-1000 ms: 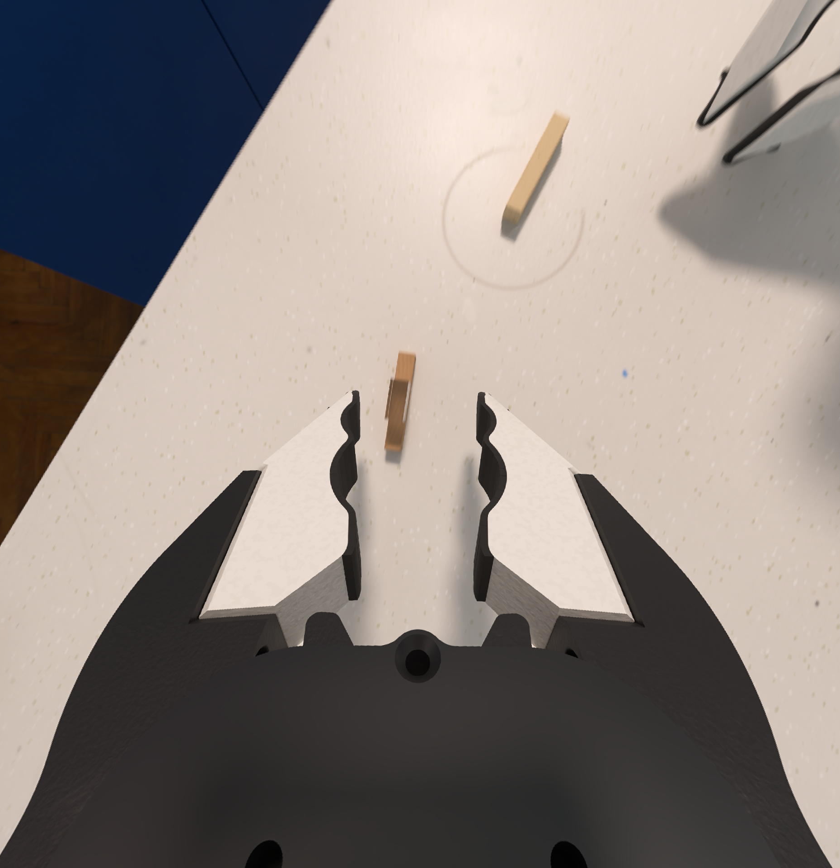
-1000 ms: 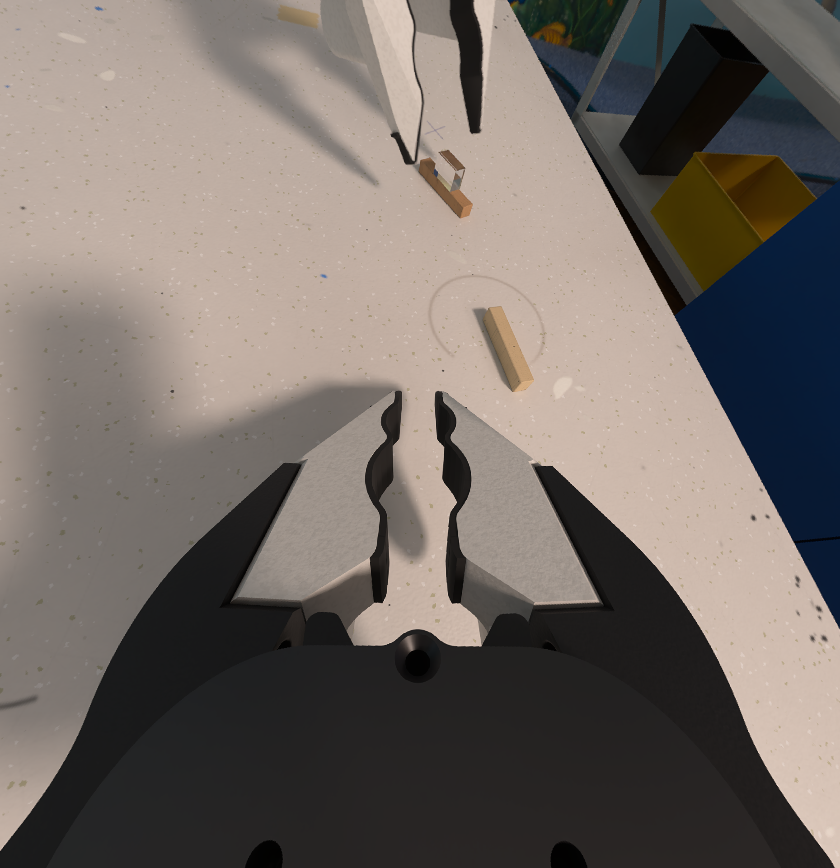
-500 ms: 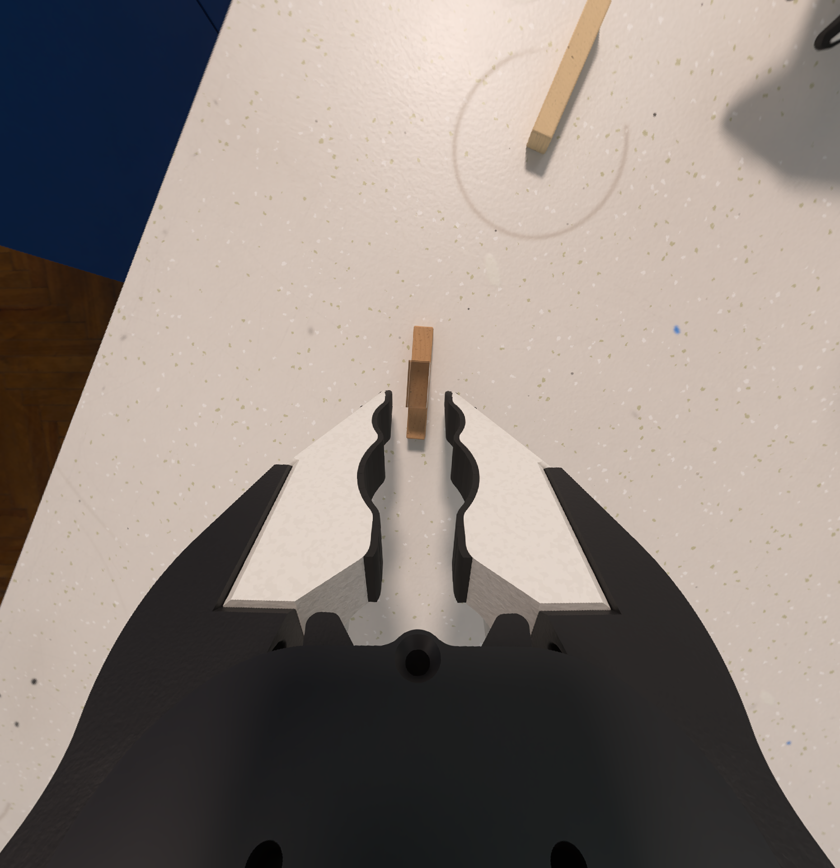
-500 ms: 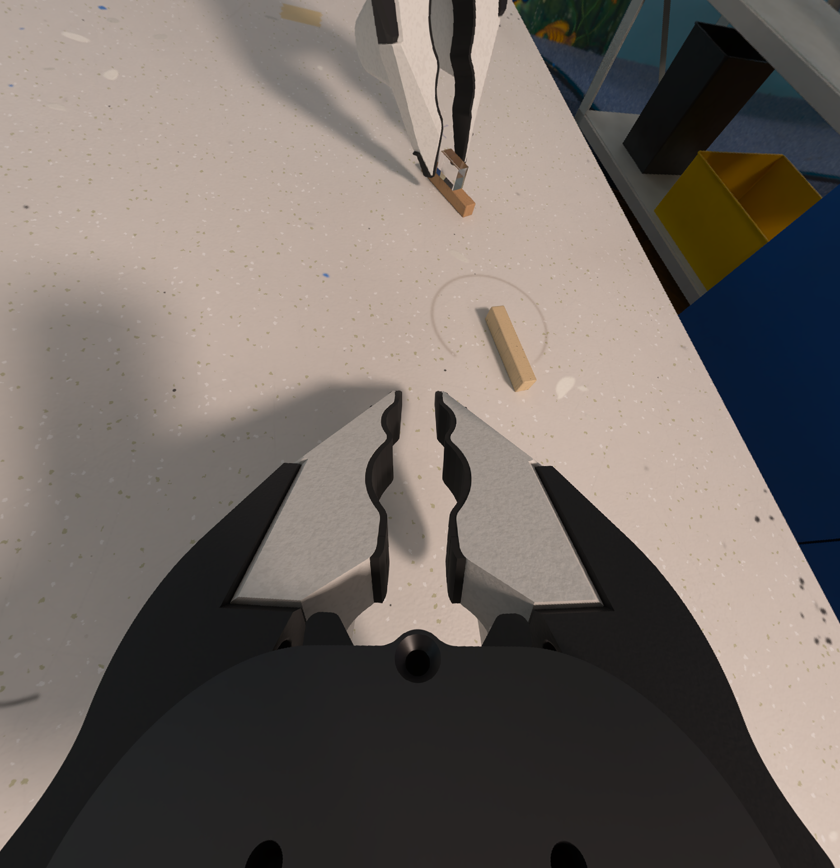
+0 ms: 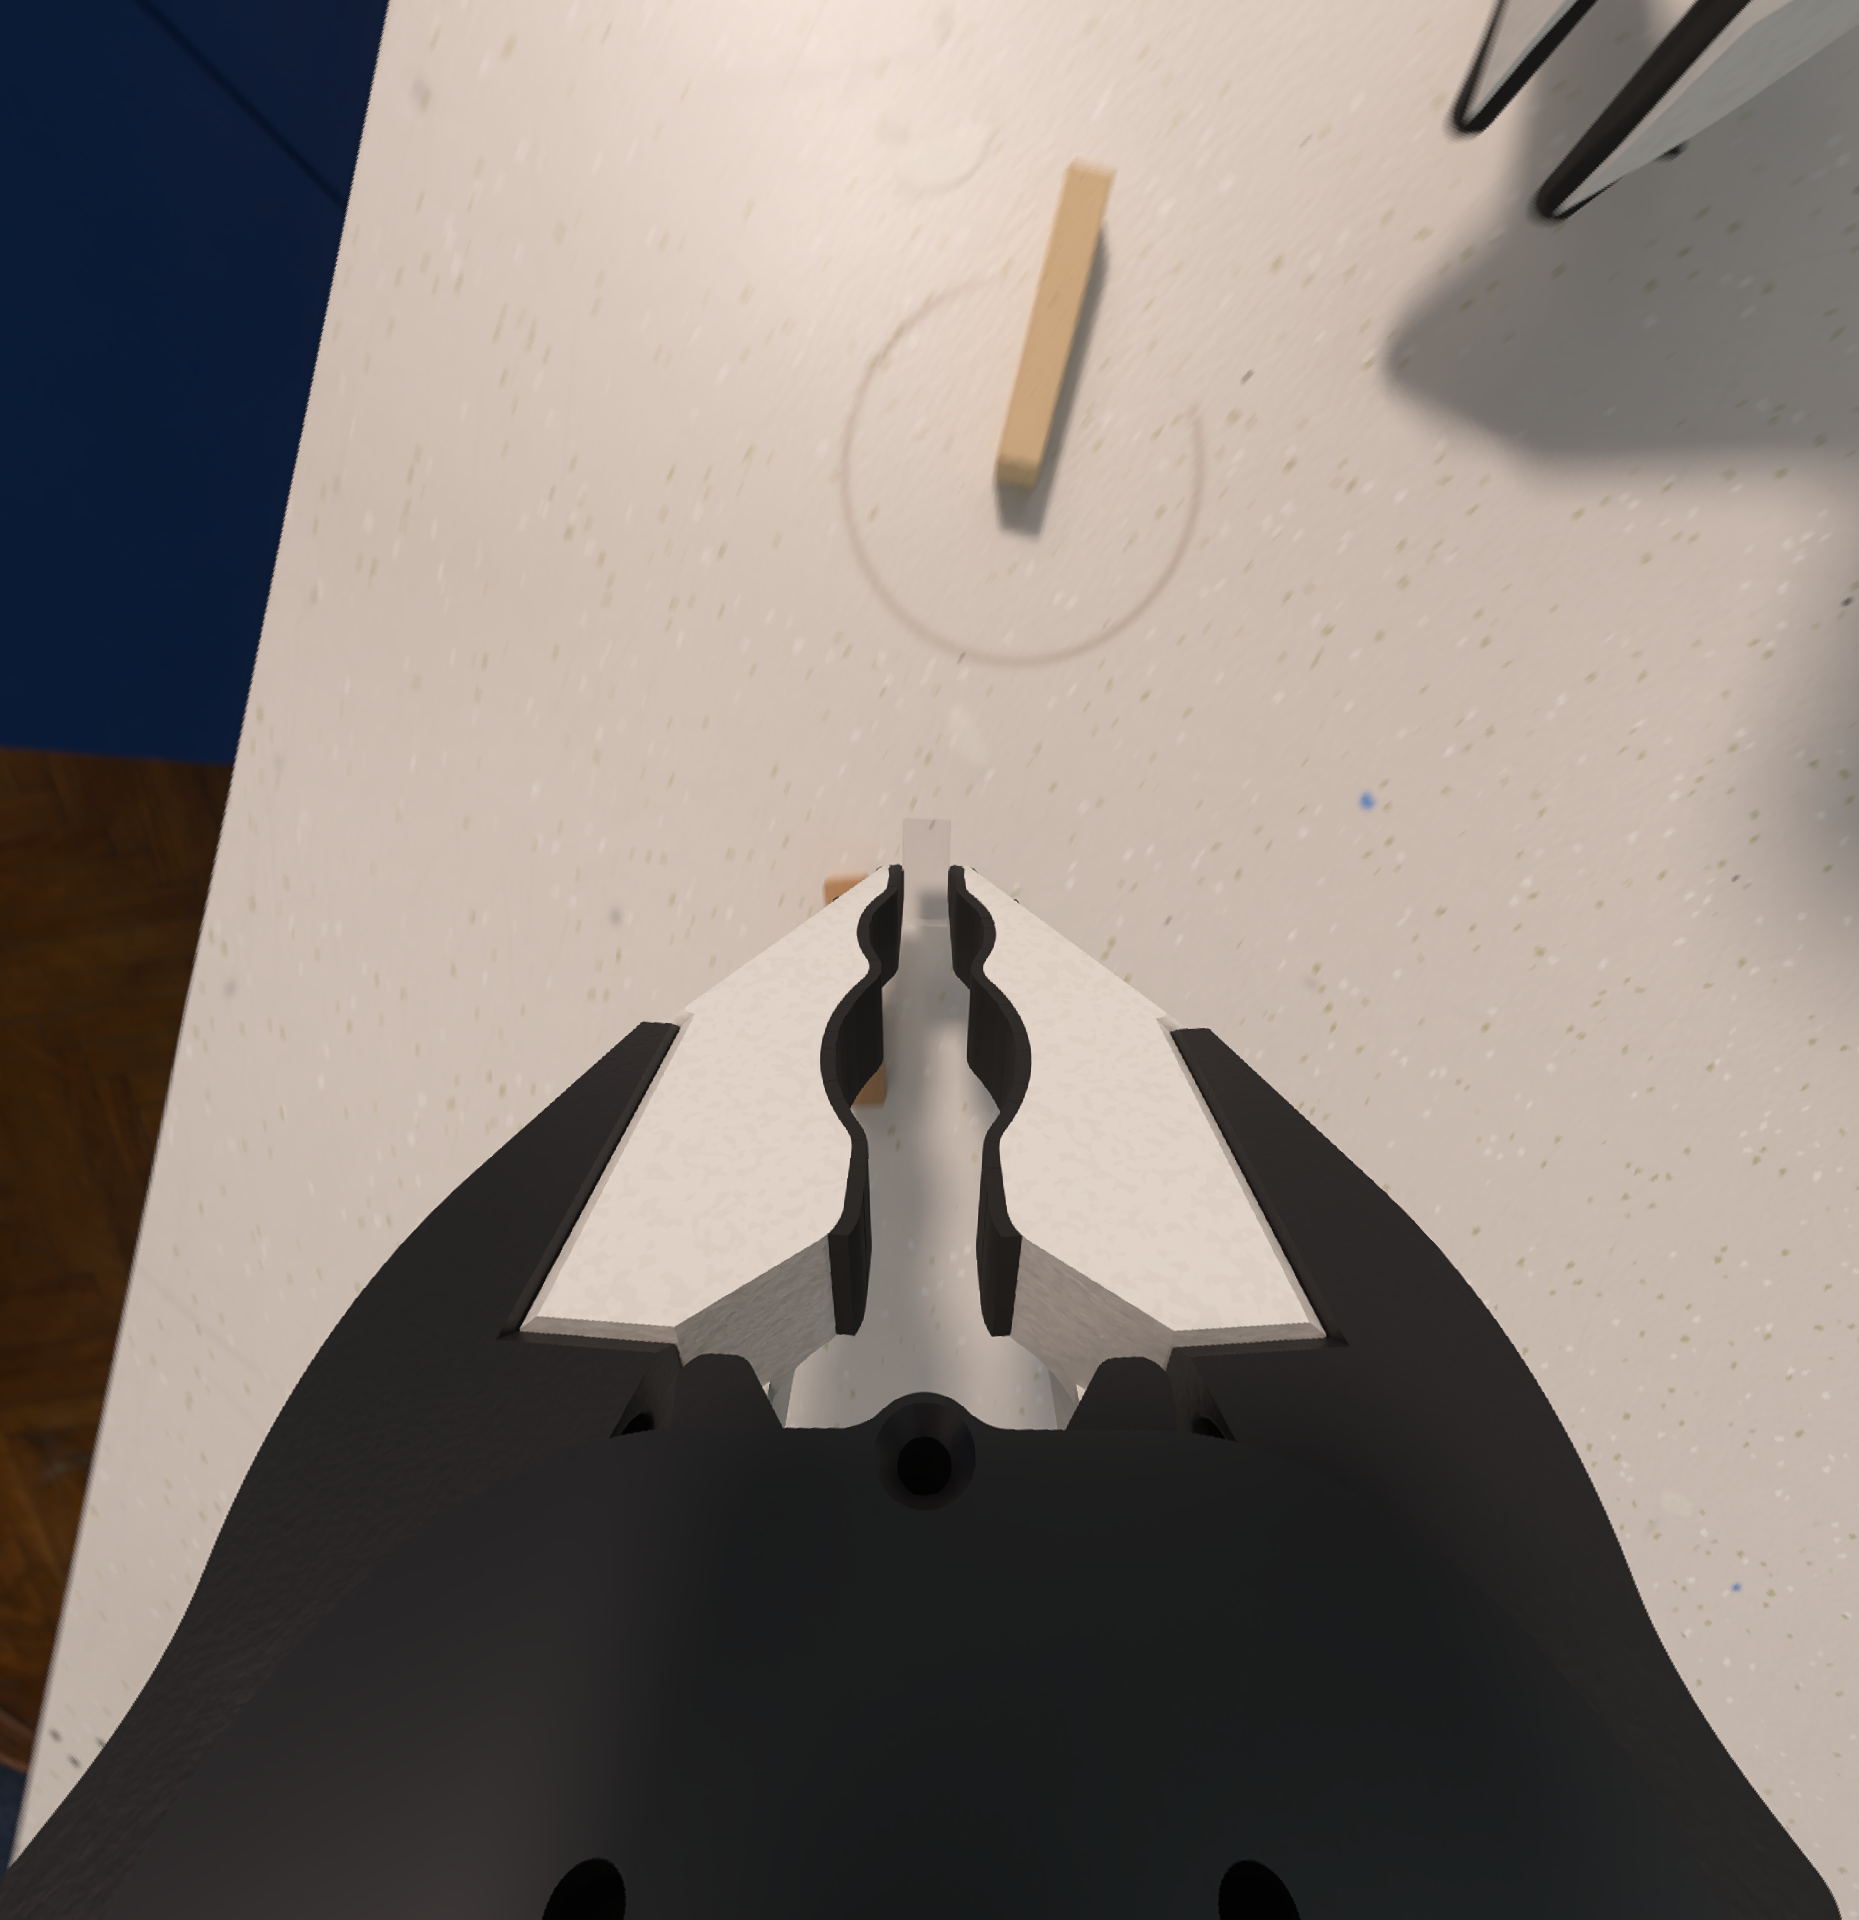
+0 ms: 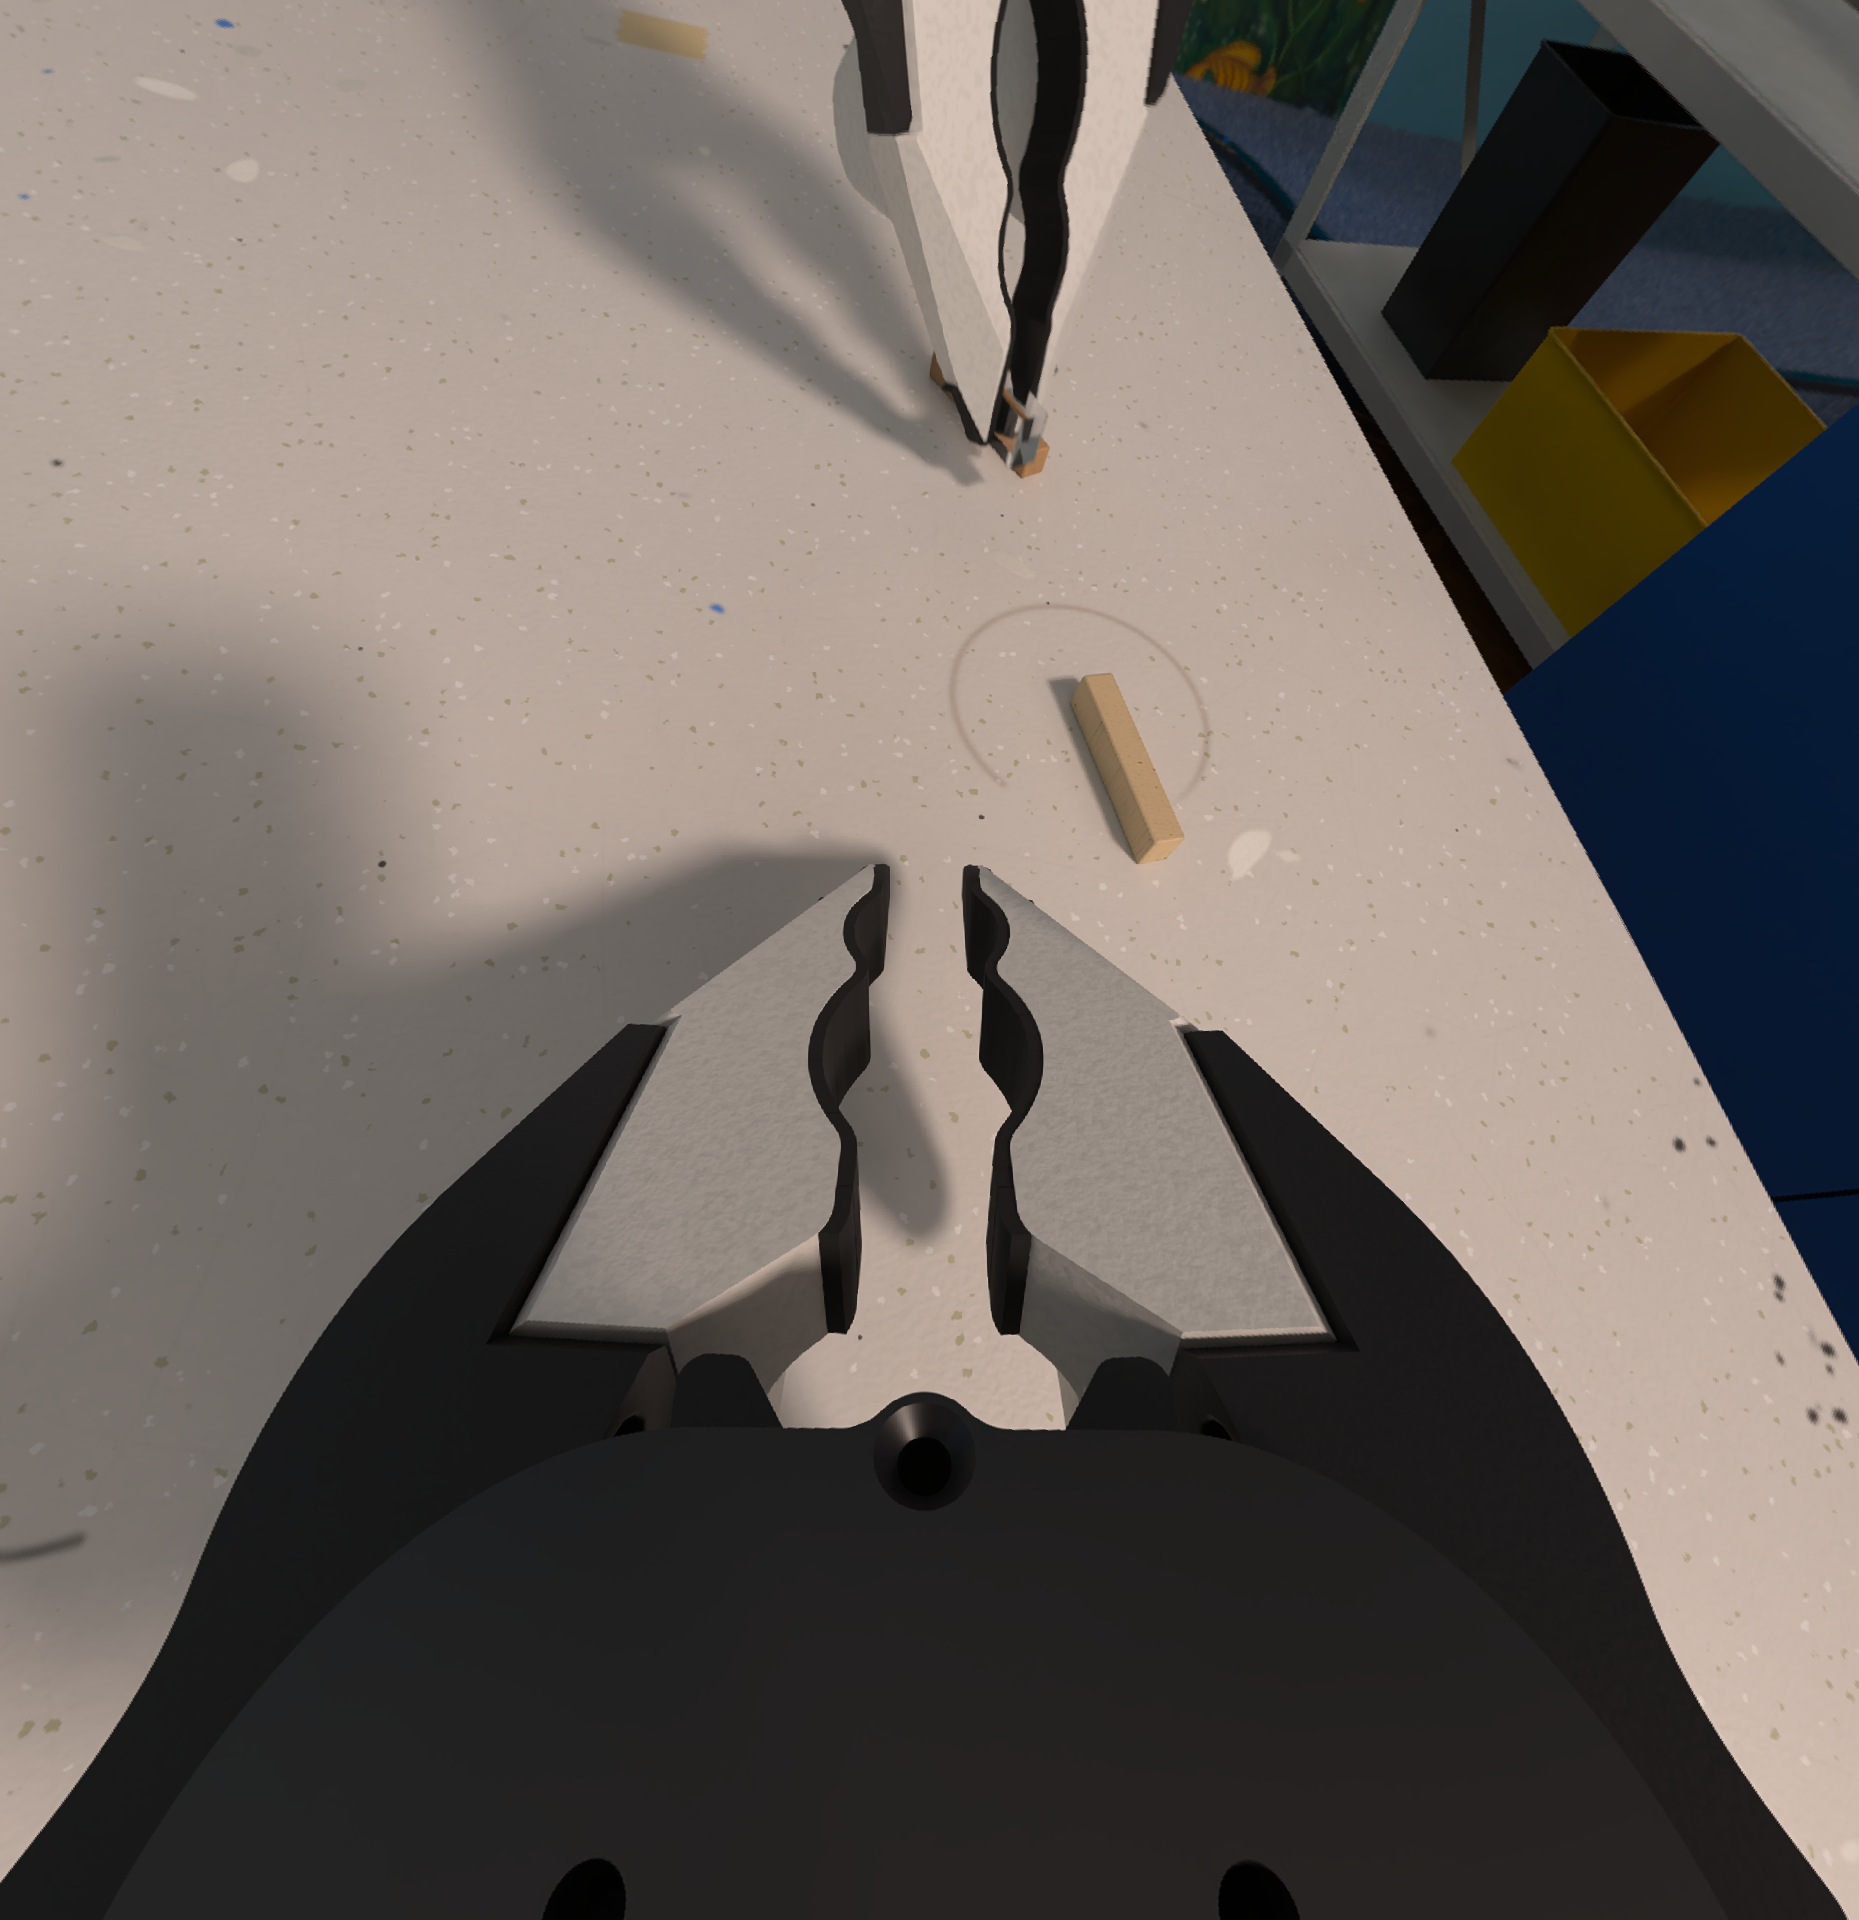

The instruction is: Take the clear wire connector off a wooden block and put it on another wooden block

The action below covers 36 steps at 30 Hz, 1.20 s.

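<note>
**Between the left fingers: the connector**

At the left gripper [image 5: 926, 896] tips sits the clear wire connector [image 5: 926, 854], clamped, over the darker wooden block [image 6: 1029, 457]. Farther off, the pale wooden block [image 5: 1055, 327] lies inside a drawn circle [image 5: 1018, 473]. Right gripper [image 6: 925, 894]: jaws slightly apart, holding nothing.

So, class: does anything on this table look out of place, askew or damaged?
Nothing stands out. The left gripper is shut on the clear wire connector over the darker wooden block. The pale wooden block lies flat, undamaged, inside a faint circle.
</note>
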Each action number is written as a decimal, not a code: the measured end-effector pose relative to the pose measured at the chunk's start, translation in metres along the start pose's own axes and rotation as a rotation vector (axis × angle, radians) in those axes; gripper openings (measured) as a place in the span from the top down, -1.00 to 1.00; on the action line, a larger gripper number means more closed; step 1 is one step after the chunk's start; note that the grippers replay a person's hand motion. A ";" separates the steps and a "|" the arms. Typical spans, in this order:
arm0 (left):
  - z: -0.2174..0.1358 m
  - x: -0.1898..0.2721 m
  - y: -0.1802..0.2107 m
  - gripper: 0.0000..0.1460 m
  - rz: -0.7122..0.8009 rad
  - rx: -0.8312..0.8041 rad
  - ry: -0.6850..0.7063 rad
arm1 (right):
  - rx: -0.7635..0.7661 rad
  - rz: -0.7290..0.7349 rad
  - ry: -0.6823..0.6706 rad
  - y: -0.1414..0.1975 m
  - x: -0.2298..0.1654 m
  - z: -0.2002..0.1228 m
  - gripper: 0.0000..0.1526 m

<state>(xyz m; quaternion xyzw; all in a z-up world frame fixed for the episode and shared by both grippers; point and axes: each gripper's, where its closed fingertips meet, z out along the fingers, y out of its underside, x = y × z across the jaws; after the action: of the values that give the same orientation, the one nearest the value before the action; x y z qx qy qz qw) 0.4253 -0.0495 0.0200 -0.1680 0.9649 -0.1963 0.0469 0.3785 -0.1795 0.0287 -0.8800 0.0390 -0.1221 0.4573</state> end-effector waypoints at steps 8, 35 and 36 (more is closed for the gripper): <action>0.022 0.020 -0.064 0.89 0.169 -0.008 0.050 | 0.006 -0.005 -0.019 0.000 -0.001 -0.004 0.82; 0.016 0.019 -0.040 0.55 0.151 -0.127 0.092 | -0.002 -0.006 -0.031 0.004 -0.001 -0.005 0.82; 0.016 0.018 -0.038 0.55 0.147 -0.131 0.091 | -0.002 -0.006 -0.031 0.004 -0.001 -0.005 0.82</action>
<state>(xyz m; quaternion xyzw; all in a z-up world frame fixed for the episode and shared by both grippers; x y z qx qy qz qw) 0.4220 -0.0944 0.0193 -0.0901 0.9866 -0.1361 0.0061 0.3764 -0.1853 0.0275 -0.8823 0.0295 -0.1097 0.4567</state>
